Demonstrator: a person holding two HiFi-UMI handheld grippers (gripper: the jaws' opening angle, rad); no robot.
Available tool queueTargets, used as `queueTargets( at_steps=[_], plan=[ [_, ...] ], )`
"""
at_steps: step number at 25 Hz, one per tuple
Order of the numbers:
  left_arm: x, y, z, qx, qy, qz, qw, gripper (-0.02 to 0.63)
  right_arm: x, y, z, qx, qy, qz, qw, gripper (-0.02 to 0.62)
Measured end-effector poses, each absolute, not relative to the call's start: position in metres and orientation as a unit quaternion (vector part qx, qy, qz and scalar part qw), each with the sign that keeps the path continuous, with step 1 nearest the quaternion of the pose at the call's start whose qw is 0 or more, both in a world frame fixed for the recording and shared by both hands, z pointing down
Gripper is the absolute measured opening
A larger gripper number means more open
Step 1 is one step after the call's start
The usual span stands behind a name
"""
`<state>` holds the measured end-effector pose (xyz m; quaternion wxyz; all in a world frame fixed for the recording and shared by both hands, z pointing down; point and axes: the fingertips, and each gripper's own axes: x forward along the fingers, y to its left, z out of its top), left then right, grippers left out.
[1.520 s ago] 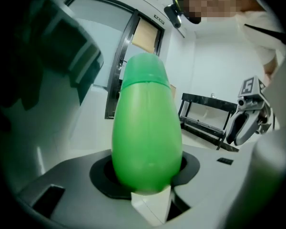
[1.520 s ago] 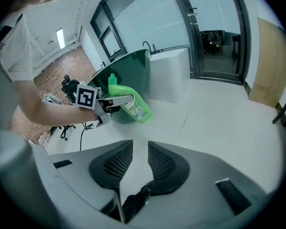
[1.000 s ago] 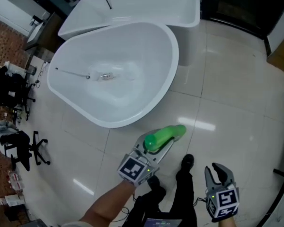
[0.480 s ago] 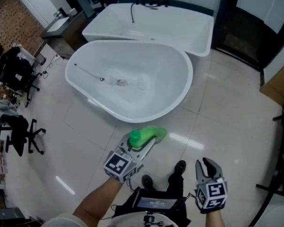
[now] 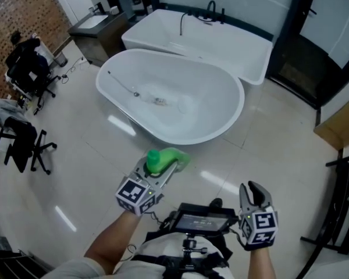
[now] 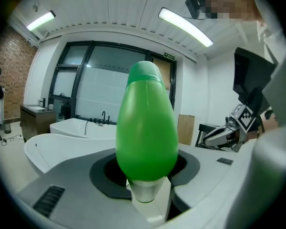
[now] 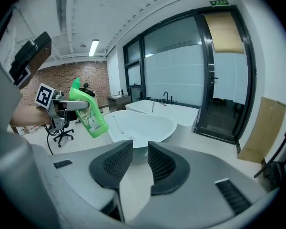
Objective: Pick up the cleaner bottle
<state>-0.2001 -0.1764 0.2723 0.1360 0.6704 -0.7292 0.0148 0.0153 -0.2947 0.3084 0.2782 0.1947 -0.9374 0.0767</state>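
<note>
In the head view the green cleaner bottle (image 5: pixel 164 158) hangs in the air over the tiled floor, in front of the oval tub. My left gripper (image 5: pixel 163 168) is shut on it. In the left gripper view the bottle (image 6: pixel 147 123) fills the middle, its body squeezed between the pads and its cap end pointing away. From the right gripper view the bottle (image 7: pixel 89 110) shows tilted at the left, held by the left gripper (image 7: pixel 72 106). My right gripper (image 5: pixel 253 187) is at the lower right; its jaws (image 7: pixel 140 149) stand a narrow gap apart with nothing between them.
A white oval bathtub (image 5: pixel 224 118) stands ahead, with a rectangular tub (image 5: pixel 247 54) behind it by dark glass doors. Office chairs (image 5: pixel 24 137) crowd the left. A cardboard sheet (image 5: pixel 339 121) and a black rack (image 5: pixel 337 208) are at the right. A small screen (image 5: pixel 200 220) sits below on my chest.
Both grippers have risen. The left one carried the bottle up and toward the left. The tubs now look farther away and more of the room shows.
</note>
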Motion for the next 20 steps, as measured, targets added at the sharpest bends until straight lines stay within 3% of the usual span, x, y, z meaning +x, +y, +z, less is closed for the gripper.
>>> queueTargets(
  at_steps=[20],
  plan=[
    [-0.208, -0.083, 0.228, 0.656, -0.749, 0.012, 0.095, 0.166, 0.029, -0.255, 0.247, 0.233, -0.942, 0.031, 0.238, 0.107]
  ],
)
